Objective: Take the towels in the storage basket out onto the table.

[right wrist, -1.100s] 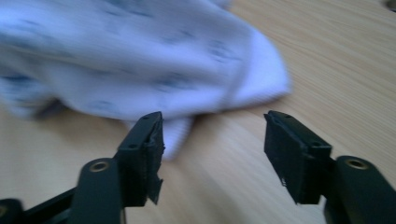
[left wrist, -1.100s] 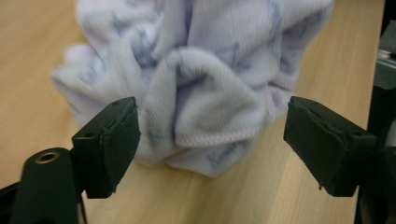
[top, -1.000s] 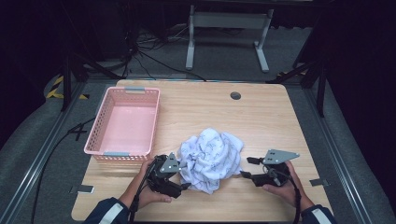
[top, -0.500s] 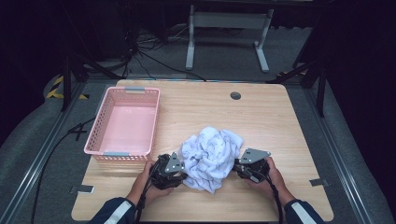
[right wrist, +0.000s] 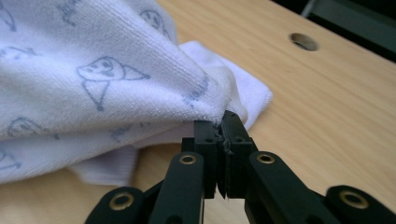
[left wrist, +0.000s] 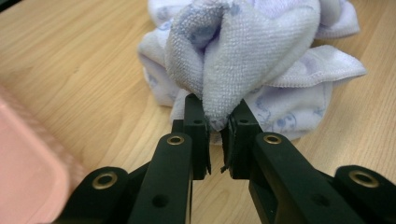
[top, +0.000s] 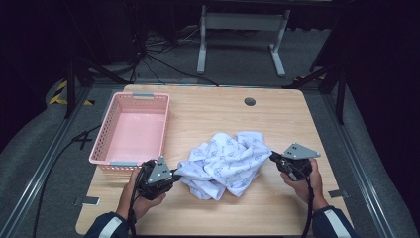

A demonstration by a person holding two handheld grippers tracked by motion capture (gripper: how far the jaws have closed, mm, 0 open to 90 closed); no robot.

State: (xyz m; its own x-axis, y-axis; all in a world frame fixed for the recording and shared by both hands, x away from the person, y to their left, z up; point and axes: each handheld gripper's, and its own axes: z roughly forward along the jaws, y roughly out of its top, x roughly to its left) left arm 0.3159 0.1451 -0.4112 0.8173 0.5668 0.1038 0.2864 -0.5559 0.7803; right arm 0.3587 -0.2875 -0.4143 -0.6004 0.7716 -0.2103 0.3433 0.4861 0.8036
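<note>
Two hand-held grippers are clamped on one crumpled white towel (top: 225,163) with a pale blue print, which lies on the desk (top: 277,119) near the middle of its front half. The left gripper (top: 172,173) meets the towel at its left end, near the desk's front edge and just in front of the pink basket (top: 132,130). In the left gripper view its jaws, having just been closing, stand narrow with a thick fold of terry cloth (left wrist: 229,60) pinched between the pads, the fold rising upright from the grip. The right gripper (top: 272,157) meets the towel at its right end, toward the desk's right edge. In the right gripper view its jaws, likewise just closed in, are all but together, nipping a thin hem of the cloth (right wrist: 140,79) at the tips; the cloth is drawn up off the desk at that point. The bulk of the towel rests bunched on the desk between the two grippers. The basket stands at the desk's left edge, its front rim close to the left gripper. A round cable hole (top: 249,101) sits near the desk's back edge, well apart from the towel.
</note>
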